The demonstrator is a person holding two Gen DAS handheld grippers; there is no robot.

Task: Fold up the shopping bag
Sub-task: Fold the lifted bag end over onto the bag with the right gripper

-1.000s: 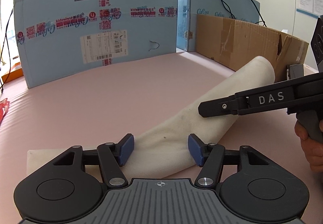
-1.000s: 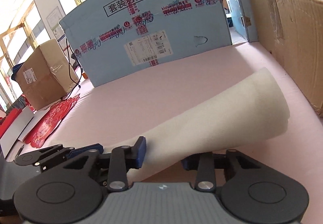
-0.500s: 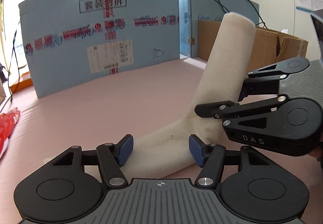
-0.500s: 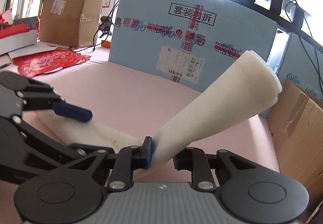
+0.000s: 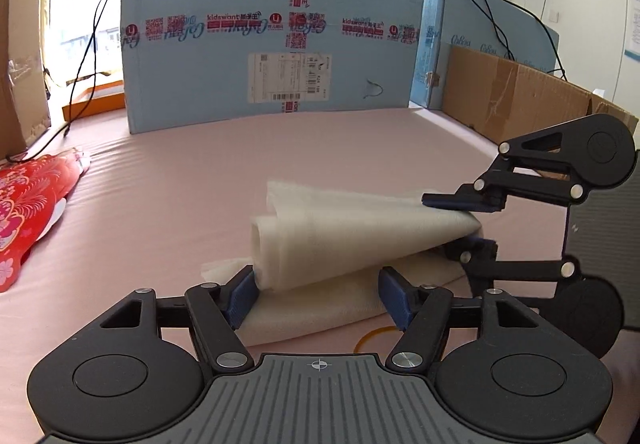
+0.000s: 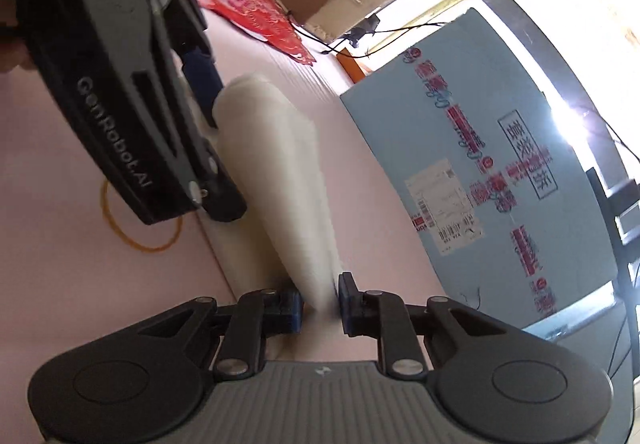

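Two grippers share one white, soft fabric shopping bag (image 5: 360,232), and each view shows you something the other hides. From your left wrist camera, the bag lies on the pink table cover (image 5: 192,180) doubled over itself, its upper layer curling into an open roll mouth toward 9 o'clock. Your left gripper (image 5: 318,294) stands wide open, one blue pad on each side of the bag's near edge, neither pad pressing it. At 3 o'clock your right gripper (image 5: 470,222) holds the folded end, one finger above and one below.

Your right wrist camera is rolled sideways. Its right gripper (image 6: 320,304) is clamped on the bag (image 6: 280,180), the pads squeezing the cloth thin. The bag's far end sits by your left gripper's blue pad (image 6: 202,74) at 11 o'clock. One yellow rubber band (image 6: 140,222) shows whole here, half hidden in the other view.

One large blue carton (image 5: 272,40) walls the far edge at 12 o'clock, one brown cardboard flap (image 5: 516,100) the edge at 2 o'clock. Open table lies between the bag and the red patterned paper (image 5: 28,212) at 9 o'clock.
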